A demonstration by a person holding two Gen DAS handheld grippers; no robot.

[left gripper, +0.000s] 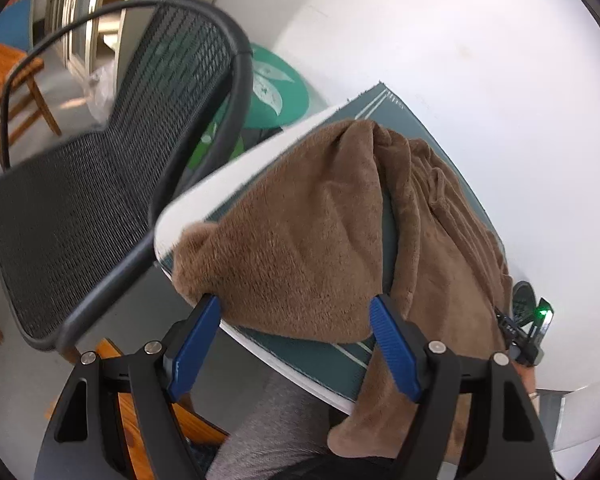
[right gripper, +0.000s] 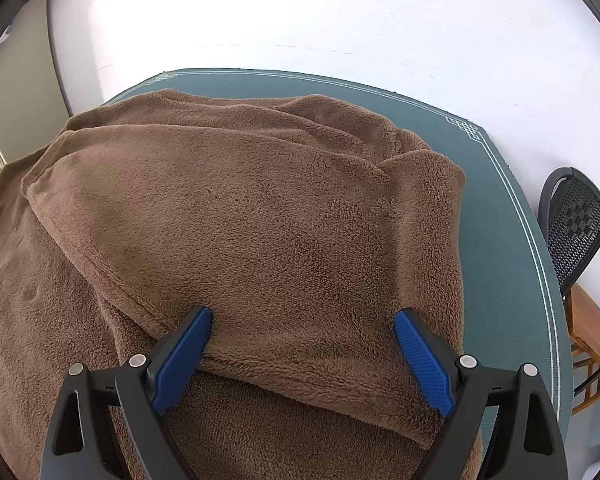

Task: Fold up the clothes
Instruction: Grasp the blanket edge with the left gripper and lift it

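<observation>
A brown fleece garment (left gripper: 308, 220) lies bunched on a dark green mat (left gripper: 324, 364), and one end hangs over the table's near edge. My left gripper (left gripper: 295, 302) stands open at that edge, its blue pads either side of a folded flap and not pressing on it. In the right wrist view the same fleece (right gripper: 259, 200) covers most of the mat (right gripper: 500, 260), with one layer folded over another. My right gripper (right gripper: 304, 313) is open wide above the folded layer's near hem, fingertips resting against the pile.
A black mesh chair (left gripper: 99, 200) stands close to the white table (left gripper: 460, 80) on the left, with a wooden stool (left gripper: 7, 68) behind. Another mesh chair (right gripper: 576, 216) stands at the right. A person's grey-clad leg (left gripper: 275, 420) is below the table edge.
</observation>
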